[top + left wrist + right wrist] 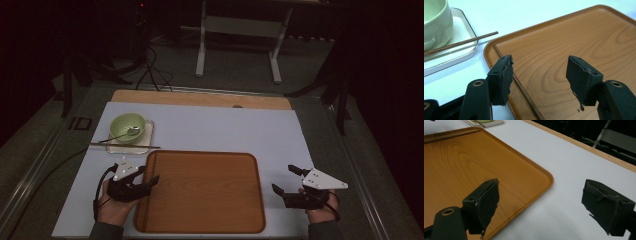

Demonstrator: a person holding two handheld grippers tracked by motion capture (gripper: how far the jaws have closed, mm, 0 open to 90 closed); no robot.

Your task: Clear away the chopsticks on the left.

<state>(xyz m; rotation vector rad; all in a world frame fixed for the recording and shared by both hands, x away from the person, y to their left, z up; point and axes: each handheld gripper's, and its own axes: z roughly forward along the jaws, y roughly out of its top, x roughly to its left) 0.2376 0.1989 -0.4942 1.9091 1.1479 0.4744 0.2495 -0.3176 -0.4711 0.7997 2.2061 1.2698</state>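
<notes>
- The wooden tray (pixel 210 192) is lying flat on the white table cover (pixel 220 127), near the person's edge and between the two hands; nothing is gripping it.
- One dark chopstick (pixel 521 88) is lying inside the tray, running along its left rim, as the left gripper view shows.
- The left gripper (pixel 148 176) is hovering over the tray's left rim with its claw released: the jaws are standing wide apart, one over the rim and chopstick, the other over the tray's floor, and they are grasping nothing.
- The right gripper (pixel 284 179) is resting just beside the tray's right edge, over the white cover; its claw is also released, jaws spread, empty. In the right gripper view one jaw is standing over the tray's corner and the other over the bare cover.
- Beyond the tray's far-left corner, a small white dish (pixel 146 141) is sitting on the cover, close to the tray but apart from it.
- A pale green bowl (pixel 126 125) is standing upright on that dish, with a metal spoon (pixel 125 133) leaning in it, handle pointing left.
- A second chopstick (pixel 125 145) is lying across the dish's near edge, its tip reaching past the dish toward the tray.
- A strip of the wooden tabletop (pixel 200 98) is showing at the far edge of the cover.
</notes>
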